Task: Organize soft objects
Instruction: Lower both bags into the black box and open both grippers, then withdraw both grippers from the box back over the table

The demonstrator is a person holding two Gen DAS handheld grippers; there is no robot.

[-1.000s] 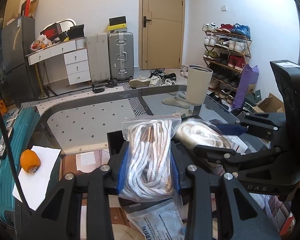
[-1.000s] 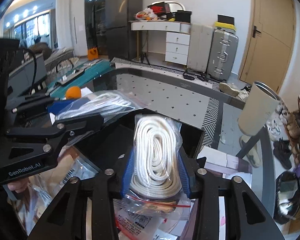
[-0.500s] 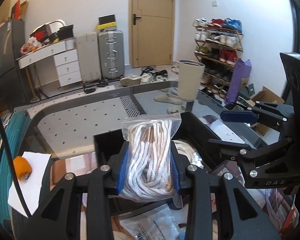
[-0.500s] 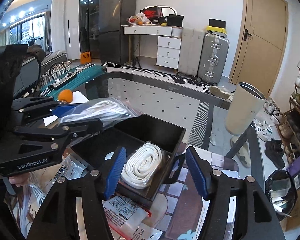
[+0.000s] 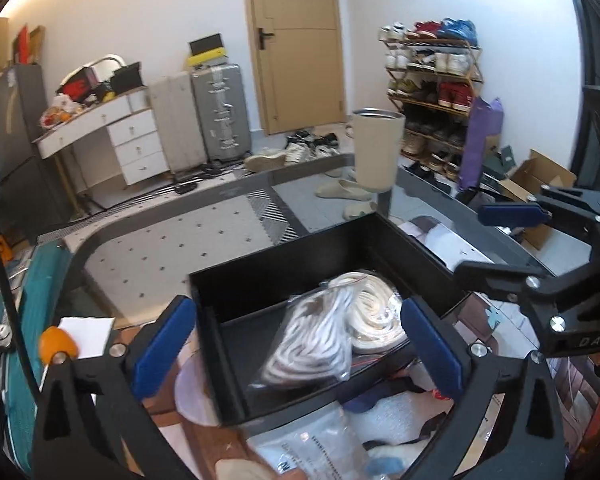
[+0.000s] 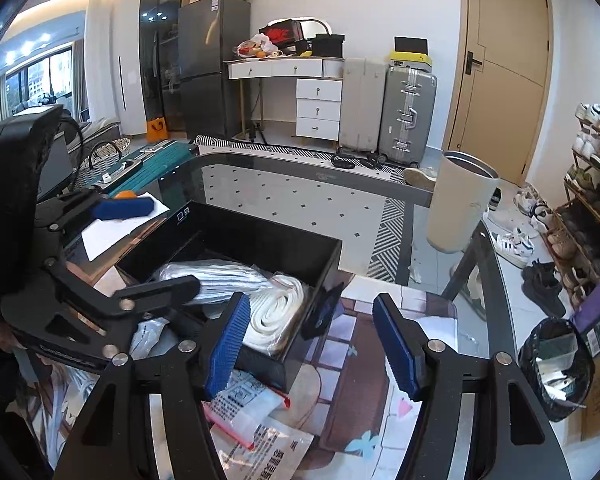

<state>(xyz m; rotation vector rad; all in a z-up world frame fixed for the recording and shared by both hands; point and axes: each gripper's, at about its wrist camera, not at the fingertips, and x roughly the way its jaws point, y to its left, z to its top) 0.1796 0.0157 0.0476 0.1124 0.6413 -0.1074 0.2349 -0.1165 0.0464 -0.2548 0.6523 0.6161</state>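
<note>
On the counter [image 6: 452, 320] the black box [image 5: 324, 244] holds both bagged ropes, side by side: the cord bundle [image 5: 312, 344] on the left, its long axis running near-left to far-right, the flat coil [image 5: 376, 312] lying flat on the right. More bags [image 6: 256, 412] wait outside. My left hand-held gripper [image 5: 296, 344] and right hand-held gripper [image 6: 312, 352] both stand apart, empty.

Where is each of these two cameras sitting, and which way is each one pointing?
Left wrist view: sits on the left gripper, looks forward and down past its open blue pads into the black box holding two bagged ropes; the right gripper shows at right.
Right wrist view: sits on the right gripper, open over the box's right edge; the left gripper shows at left.
Shared: box, coiled white rope, beige cup, door, suitcases.
</note>
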